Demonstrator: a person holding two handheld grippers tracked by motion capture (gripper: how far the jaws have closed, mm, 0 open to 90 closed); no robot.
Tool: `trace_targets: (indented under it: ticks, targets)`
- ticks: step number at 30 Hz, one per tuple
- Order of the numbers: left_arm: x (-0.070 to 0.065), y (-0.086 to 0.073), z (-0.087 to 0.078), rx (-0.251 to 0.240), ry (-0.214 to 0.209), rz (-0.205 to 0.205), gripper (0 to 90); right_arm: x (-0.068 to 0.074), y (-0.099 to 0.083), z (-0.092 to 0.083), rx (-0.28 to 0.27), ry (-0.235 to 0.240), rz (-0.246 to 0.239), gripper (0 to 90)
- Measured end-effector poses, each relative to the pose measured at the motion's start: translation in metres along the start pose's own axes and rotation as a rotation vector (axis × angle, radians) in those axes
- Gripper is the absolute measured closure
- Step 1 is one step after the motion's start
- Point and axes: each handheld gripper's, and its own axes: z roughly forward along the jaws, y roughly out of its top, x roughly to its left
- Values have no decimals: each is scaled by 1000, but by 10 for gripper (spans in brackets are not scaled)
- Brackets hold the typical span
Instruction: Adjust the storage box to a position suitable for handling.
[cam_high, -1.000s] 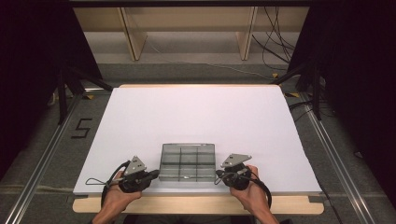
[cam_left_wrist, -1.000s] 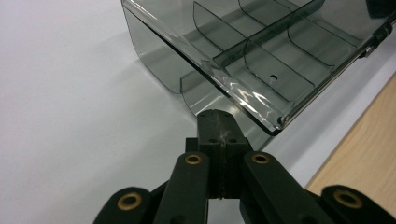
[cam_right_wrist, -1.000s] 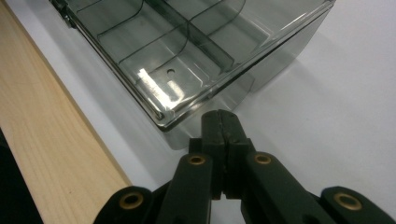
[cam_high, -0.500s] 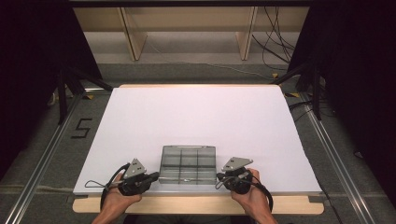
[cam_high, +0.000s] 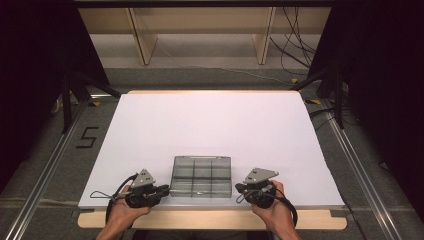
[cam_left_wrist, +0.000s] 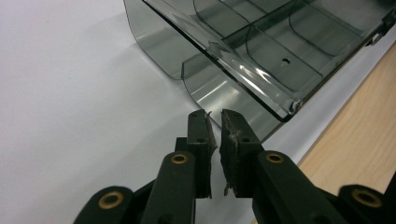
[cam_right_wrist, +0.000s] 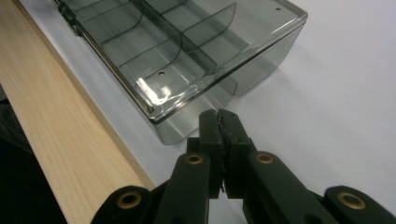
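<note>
A smoky clear plastic compartment box lies closed on the white table near its front edge. Dividers show through the lid. My left gripper rests just left of the box, pointing at its side wall. Its jaws have just been opening and stand a narrow crack apart with nothing between them. My right gripper sits just right of the box. Its jaws are shut and empty, close to the box's corner.
A bare wooden strip runs along the table's front edge under both hands. Wooden shelf legs and cables stand beyond the far edge. Dark curtains flank both sides.
The right hand has shifted slightly toward the table's front edge and outward. The box sits a touch nearer the front than a second ago.
</note>
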Motion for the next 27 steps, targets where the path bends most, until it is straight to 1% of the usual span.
trace_targets:
  ticks: [1,2,3,4,5,6,7,8,9,10,12,13,14,15,16,17,18,19,20,21,22,23,24,25,26,27]
  targets:
    - [0,0,-1,5,2,0,811,-1,-1,-1,-17,8,-18,895]
    - [0,0,-1,2,-4,3,811,0,-2,-4,-18,5,-16,895]
    - [0,0,-1,2,2,-1,812,0,-3,-6,-20,8,0,895]
    - [-2,0,-1,-6,-6,-9,818,0,-4,-6,-33,19,-5,895]
    - [-2,0,-1,4,-4,-5,822,0,-5,-8,-38,34,-4,895]
    - [-2,0,-1,-5,-8,1,822,1,-6,-9,-35,22,16,895]
    - [-2,0,-1,6,3,5,822,1,-6,-9,-38,22,13,895]
    - [-3,0,-1,-3,-7,-7,822,-1,-7,-9,-47,29,-6,895]
    - [-2,-1,-2,-3,-12,11,821,0,-8,-11,-44,26,7,895]
    - [-2,-1,-2,-3,-12,6,820,-1,-8,-11,-43,32,4,895]
    - [-2,-1,-3,-2,-17,5,815,-1,-10,-13,-46,28,21,895]
    - [-2,-1,-3,-10,-24,-22,804,-1,-11,-13,-53,34,24,895]
    - [-1,-1,-4,-18,-21,-18,791,-1,-12,-13,-51,38,27,895]
    - [1,-1,-6,-6,-21,5,779,-1,-12,-15,-54,48,27,895]
    - [0,-1,-6,-18,-16,-30,774,0,-13,-15,-59,50,34,895]
    - [1,-2,-8,-14,-5,-21,764,1,-13,-15,-62,57,38,891]
    - [2,-2,-9,-24,-12,-25,753,2,-14,-16,-56,60,46,889]
    - [3,-2,-11,-22,-9,-23,741,2,-14,-16,-65,65,32,887]
    - [2,-3,-12,-30,-11,-37,728,4,-15,-16,-66,67,44,888]
    - [3,-3,-14,-24,-8,-28,718,4,-15,-15,-79,61,27,887]
    - [3,-3,-16,-20,-7,-30,704,5,-16,-16,-66,72,34,887]
    - [1,-4,-16,-38,-6,-42,688,5,-16,-15,-71,86,29,887]
    - [2,-5,-17,-35,-5,-24,681,6,-17,-16,-72,73,31,887]
    - [1,-5,-17,-35,-3,-31,674,6,-17,-15,-68,78,30,887]
    - [0,-5,-19,-27,-2,-27,660,7,-17,-14,-70,86,33,887]
    - [0,-6,-19,-37,-6,-30,646,7,-17,-13,-76,96,29,885]
